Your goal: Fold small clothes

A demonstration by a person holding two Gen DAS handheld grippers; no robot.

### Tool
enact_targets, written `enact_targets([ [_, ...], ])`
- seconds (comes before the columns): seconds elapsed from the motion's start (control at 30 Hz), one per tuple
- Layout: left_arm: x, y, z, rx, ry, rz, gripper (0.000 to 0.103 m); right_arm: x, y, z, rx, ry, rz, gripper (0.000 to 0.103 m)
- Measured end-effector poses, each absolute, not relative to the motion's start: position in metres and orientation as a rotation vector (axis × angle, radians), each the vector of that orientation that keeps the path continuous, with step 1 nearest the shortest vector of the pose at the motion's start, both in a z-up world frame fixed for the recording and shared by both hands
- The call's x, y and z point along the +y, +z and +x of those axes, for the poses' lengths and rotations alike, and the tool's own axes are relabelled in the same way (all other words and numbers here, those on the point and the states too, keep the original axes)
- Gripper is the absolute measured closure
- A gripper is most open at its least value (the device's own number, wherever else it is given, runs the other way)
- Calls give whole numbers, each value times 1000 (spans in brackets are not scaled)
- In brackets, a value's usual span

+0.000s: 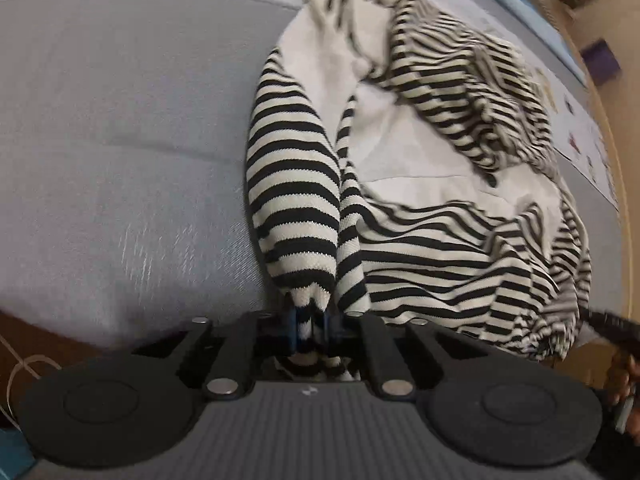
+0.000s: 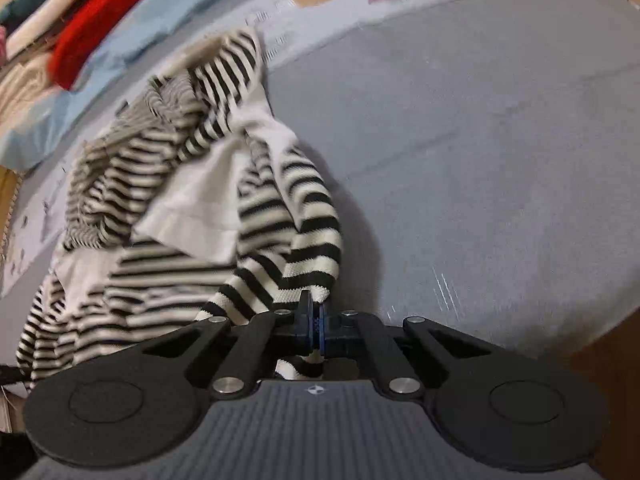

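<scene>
left gripper (image 1: 311,326) pinching striped garment (image 1: 420,208) at edge, knit bunched between its tips; right gripper (image 2: 316,322) pressed tight on another bit of same striped garment (image 2: 192,216)

two separate grips likely meant to stretch cloth flat before first fold

garment rumpled, white inner side showing, lying on grey mattress (image 1: 120,140) toward its near edge, rest trailing toward far side

red cloth (image 2: 104,28) and other clothes piled beyond far edge

Both wrist views — close, looking along tongs — share striped garment (image 1: 420,240) (image 2: 192,200).
</scene>
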State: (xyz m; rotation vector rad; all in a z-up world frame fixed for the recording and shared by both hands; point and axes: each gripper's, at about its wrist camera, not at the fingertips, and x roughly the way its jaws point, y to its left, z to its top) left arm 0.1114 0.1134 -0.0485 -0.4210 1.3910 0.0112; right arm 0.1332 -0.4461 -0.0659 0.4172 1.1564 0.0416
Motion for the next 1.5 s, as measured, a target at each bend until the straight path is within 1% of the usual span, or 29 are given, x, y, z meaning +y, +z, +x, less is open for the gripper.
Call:
enact_targets([
  [0.03, 113, -53, 111, 1401, 31, -432, 80, -444, -69, 133, 1179, 49, 415, 96],
  [0.07, 112, -55, 111, 1407, 44, -437, 76, -441, -72, 134, 1202, 49, 406, 96],
  [0.1, 110, -58, 110, 1413, 49, -443, 72, -438, -74, 134, 1216, 41, 390, 93],
  [0.17, 107, -63, 109, 1422, 56, -446, 72, -435, -78, 133, 1242, 21, 364, 75],
  [0.2, 106, -63, 109, 1422, 69, -436, 72, -433, -80, 133, 1254, 16, 357, 73],
  [0.53, 103, -70, 105, 1421, 90, -396, 72, -419, -82, 133, 1274, 63, 263, 72],
  [0.6, 102, -70, 104, 1414, 87, -385, 75, -418, -81, 134, 1270, 76, 267, 76],
  [0.63, 100, -70, 104, 1409, 81, -379, 80, -418, -81, 133, 1268, 84, 271, 86],
  [0.67, 99, -70, 104, 1404, 75, -373, 83, -420, -79, 132, 1267, 95, 275, 97],
  [0.73, 97, -69, 103, 1391, 66, -364, 90, -418, -78, 132, 1252, 109, 272, 101],
  [0.83, 94, -65, 101, 1363, 60, -355, 94, -418, -75, 132, 1226, 118, 283, 102],
  [1.0, 84, -45, 93, 1286, 32, -336, 96, -425, -59, 130, 1134, 130, 354, 102],
  [1.33, 91, 53, 59, 1053, -80, -393, 99, -451, 17, 98, 836, 239, 539, 102],
  [1.5, 98, 90, 27, 994, -140, -397, 99, -473, 57, 67, 727, 277, 581, 102],
])
